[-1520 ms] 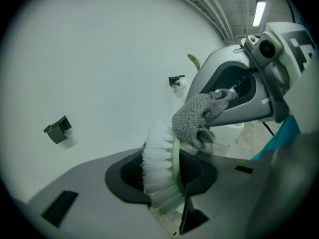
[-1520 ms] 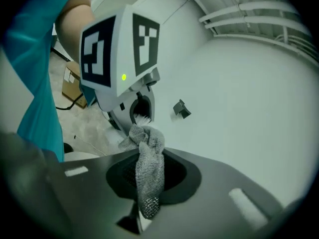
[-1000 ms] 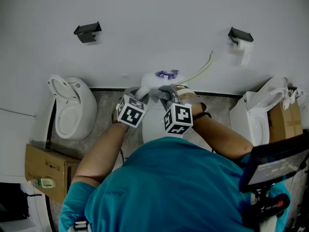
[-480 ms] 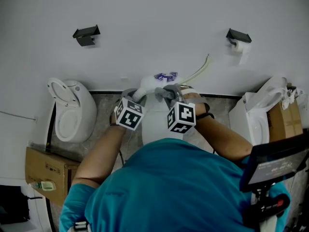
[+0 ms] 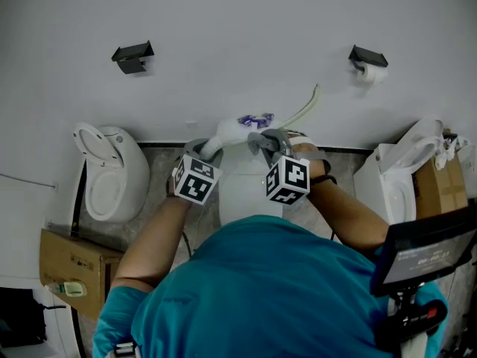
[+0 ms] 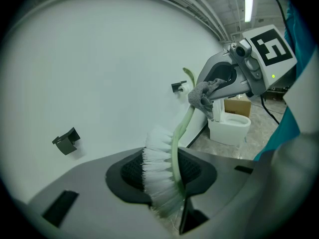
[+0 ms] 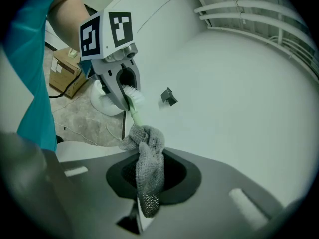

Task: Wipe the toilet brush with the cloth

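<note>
Left gripper (image 6: 172,210) clamps the toilet brush (image 6: 158,169) by its bristle head to steady it, while right gripper (image 7: 139,208) pinches the cloth (image 7: 148,166) against the handle for wiping

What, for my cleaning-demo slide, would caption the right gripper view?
Right gripper presses a grey cloth to the green handle of the toilet brush, its bristle head gripped by the left gripper.

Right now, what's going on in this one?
A person is wiping a toilet brush in front of a white wall. The left gripper has its jaws clamped on the bristle head. The right gripper holds a grey mesh cloth bunched around the pale green handle, some way short of its tip.
</note>
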